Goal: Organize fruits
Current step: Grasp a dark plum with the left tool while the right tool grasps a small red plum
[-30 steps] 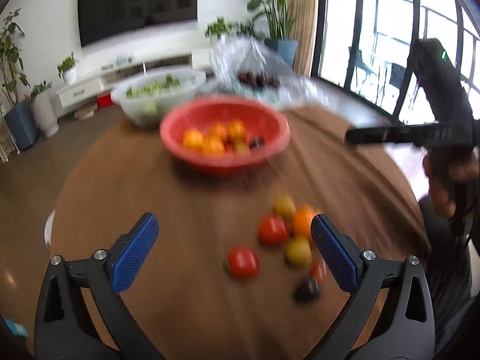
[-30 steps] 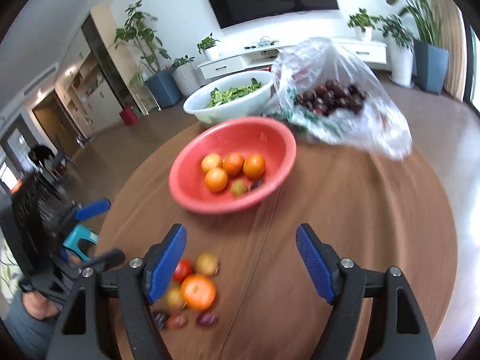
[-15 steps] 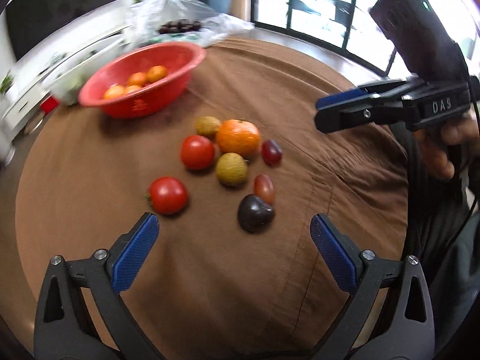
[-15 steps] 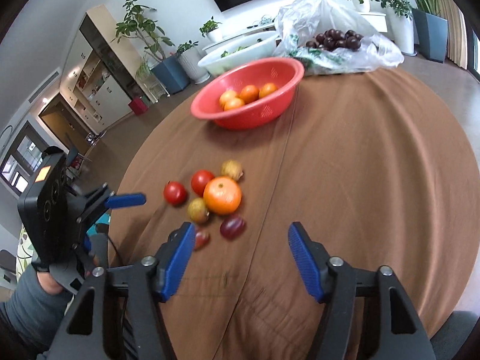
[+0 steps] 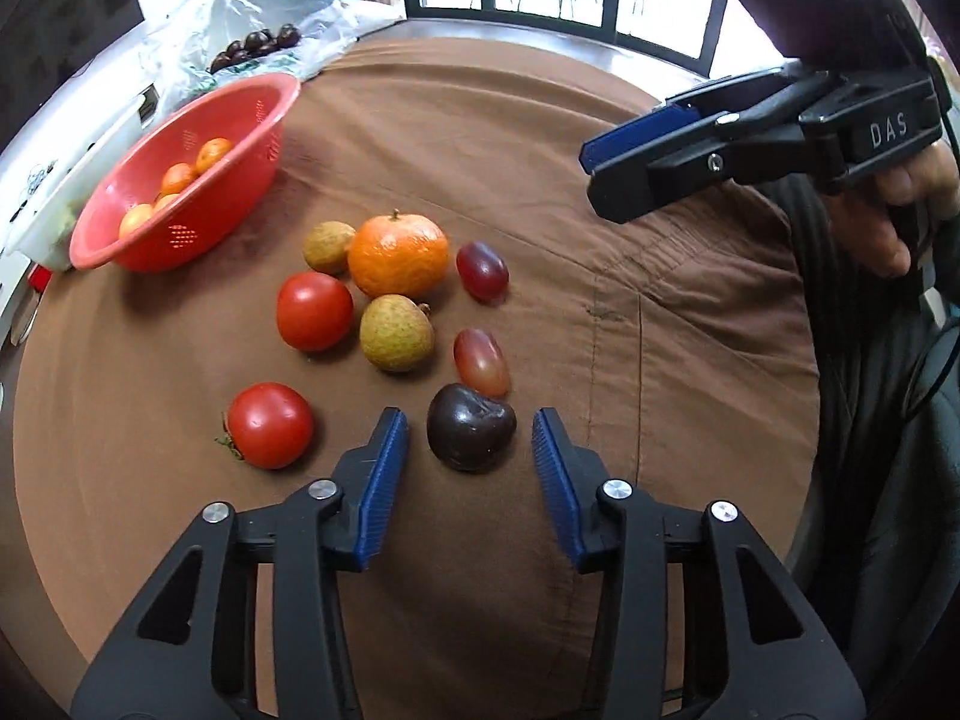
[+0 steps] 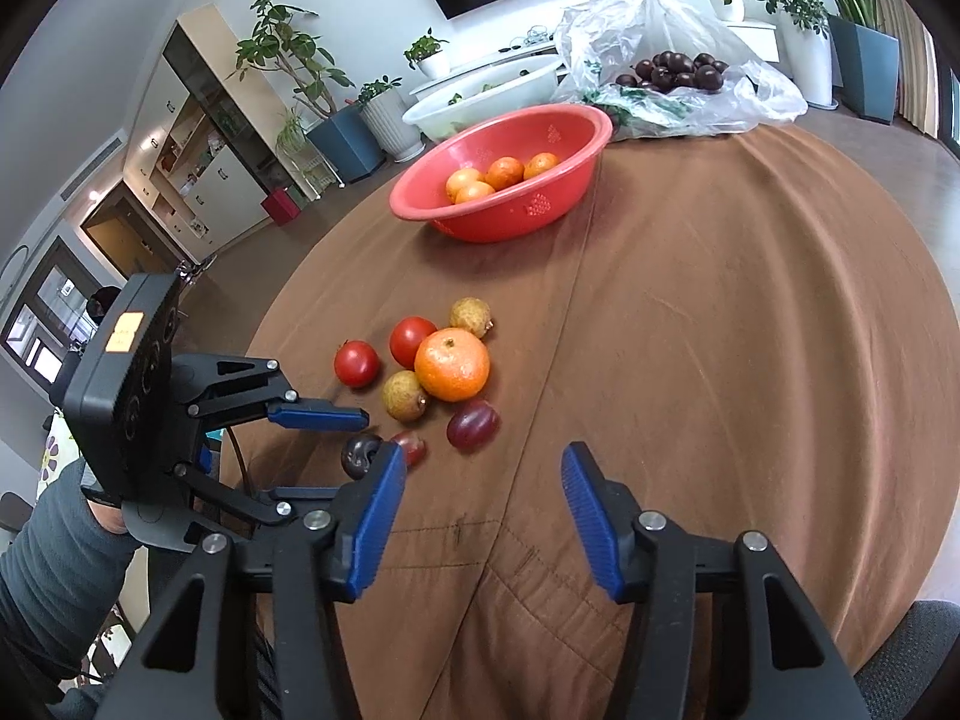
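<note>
Loose fruit lies on the brown tablecloth (image 5: 600, 120): a mandarin (image 5: 398, 253), two tomatoes (image 5: 314, 311) (image 5: 270, 425), two tan fruits (image 5: 396, 332), two red grapes (image 5: 482, 270) and a dark plum (image 5: 471, 435). My left gripper (image 5: 471, 456) points down at the plum. Its jaws are closing with the plum between them, and a thin gap shows on each side. My right gripper (image 6: 480, 480) hovers just short of a red grape (image 6: 472, 425); its jaws are closing on nothing. A red bowl (image 5: 198, 204) with mandarins stands beyond.
A clear plastic bag of dark plums (image 6: 678, 84) and a white bowl of greens (image 6: 480, 96) sit behind the red bowl at the table's far edge. The right half of the cloth (image 6: 750, 300) is bare. Hands and sleeves hold both grippers.
My left gripper dropped toward the fruit, rolled, and narrowed its jaws from wide to just around the plum. The right gripper came lower and nearer the pile, its jaws narrowing.
</note>
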Demonstrator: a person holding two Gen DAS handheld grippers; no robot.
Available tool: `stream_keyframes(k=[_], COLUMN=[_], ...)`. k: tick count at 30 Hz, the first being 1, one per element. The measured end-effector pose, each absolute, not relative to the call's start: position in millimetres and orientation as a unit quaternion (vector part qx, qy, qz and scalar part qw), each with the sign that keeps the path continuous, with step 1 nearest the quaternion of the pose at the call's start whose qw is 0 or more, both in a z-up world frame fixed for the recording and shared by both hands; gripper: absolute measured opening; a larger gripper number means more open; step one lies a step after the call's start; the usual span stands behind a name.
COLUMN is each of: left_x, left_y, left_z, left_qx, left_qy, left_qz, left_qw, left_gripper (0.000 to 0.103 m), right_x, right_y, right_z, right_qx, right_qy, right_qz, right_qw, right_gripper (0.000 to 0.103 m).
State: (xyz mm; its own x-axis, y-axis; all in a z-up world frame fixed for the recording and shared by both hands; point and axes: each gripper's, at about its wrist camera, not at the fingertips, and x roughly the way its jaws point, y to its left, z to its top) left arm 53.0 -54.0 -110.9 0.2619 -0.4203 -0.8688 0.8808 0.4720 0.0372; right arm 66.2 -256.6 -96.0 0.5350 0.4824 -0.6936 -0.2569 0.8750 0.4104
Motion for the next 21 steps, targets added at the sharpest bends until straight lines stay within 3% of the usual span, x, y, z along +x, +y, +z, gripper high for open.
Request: stream_keyframes(k=[6,14,21], left_x=[54,51,47], left_y=[-57,-50,-14], left_z=[-112,-109,-91], left_qx=[0.277,0.27,0.186], left_qy=[0.419,0.415,0.415], left_qz=[-0.439,-0.424,-0.377], left_qw=[0.745,0.759,0.807], left_gripper=[0.026,0.026,0.026], right_x=[65,66,63], right_y=[-255,-251,-224], right_z=[-97,-98,-97], right_qx=[0.128,0.122,0.097], right_qy=[0.435,0.436,0.443], right_qz=[0.216,0.221,0.241], right_qw=[0.865,0.864,0.858], right_gripper=[0.055,0.055,0.048])
